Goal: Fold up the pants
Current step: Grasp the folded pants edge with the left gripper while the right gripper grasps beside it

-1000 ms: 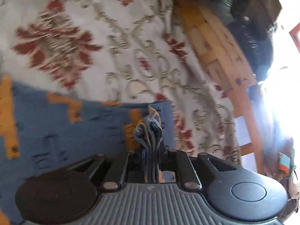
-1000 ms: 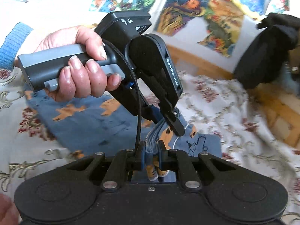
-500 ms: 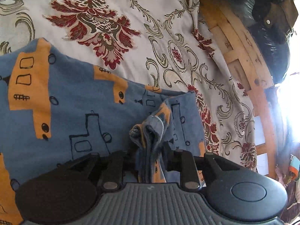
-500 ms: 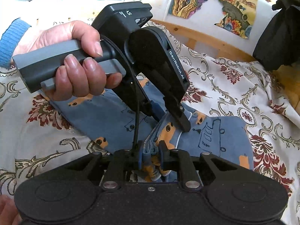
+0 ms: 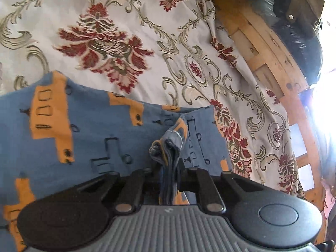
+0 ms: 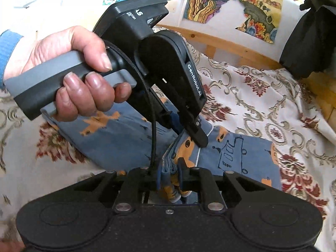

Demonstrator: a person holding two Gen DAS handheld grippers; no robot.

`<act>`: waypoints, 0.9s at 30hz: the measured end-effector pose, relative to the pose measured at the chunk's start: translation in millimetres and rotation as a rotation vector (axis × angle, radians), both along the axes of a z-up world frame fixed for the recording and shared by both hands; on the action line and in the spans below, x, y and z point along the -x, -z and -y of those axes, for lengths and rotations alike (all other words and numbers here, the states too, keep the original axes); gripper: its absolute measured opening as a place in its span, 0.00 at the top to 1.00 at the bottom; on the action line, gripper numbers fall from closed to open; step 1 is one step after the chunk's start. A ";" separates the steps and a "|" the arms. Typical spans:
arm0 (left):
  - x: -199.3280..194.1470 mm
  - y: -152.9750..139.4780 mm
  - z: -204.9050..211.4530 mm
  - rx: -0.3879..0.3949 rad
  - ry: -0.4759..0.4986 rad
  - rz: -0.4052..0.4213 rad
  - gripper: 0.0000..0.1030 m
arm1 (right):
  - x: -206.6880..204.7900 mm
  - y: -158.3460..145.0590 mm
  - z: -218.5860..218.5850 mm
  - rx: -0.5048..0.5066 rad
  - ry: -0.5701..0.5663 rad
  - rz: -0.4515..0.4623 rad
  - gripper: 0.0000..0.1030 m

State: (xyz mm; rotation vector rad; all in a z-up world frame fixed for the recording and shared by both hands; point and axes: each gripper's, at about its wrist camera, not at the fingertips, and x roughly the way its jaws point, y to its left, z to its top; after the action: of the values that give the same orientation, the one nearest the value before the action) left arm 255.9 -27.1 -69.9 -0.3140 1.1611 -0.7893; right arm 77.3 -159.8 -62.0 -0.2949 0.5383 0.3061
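Blue pants (image 5: 88,138) with orange vehicle prints lie on a patterned bedspread (image 5: 130,42). My left gripper (image 5: 168,174) is shut on a bunched, layered edge of the pants. In the right wrist view the same pants (image 6: 237,157) spread to the right, and my right gripper (image 6: 171,176) is shut on another bunch of their edge. The left gripper (image 6: 195,134), held by a hand (image 6: 79,73), pinches the cloth just above and beyond my right fingertips. Both grips sit close together on one folded corner.
A wooden bed frame (image 5: 273,63) runs along the right side, with dark bags (image 5: 294,21) beyond it. Colourful pictures (image 6: 231,4) hang on the wall behind the bed. A black garment (image 6: 310,37) hangs at the far right. Bright light floods in at the right.
Both grippers have come down toward the bed with the pants edge held; more of the pants now lies flat on the bedspread. Both stay shut on the cloth.
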 end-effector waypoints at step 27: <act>-3.7 -3.2 -86.8 -0.140 -0.069 0.038 0.79 | -25.5 2.3 -69.5 -0.083 -0.122 -0.099 0.81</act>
State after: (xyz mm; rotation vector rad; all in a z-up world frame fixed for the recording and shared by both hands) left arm 259.7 59.7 -66.7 -0.2205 1.1579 -0.6475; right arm 102.9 -90.3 -64.3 -0.2333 0.6042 0.4623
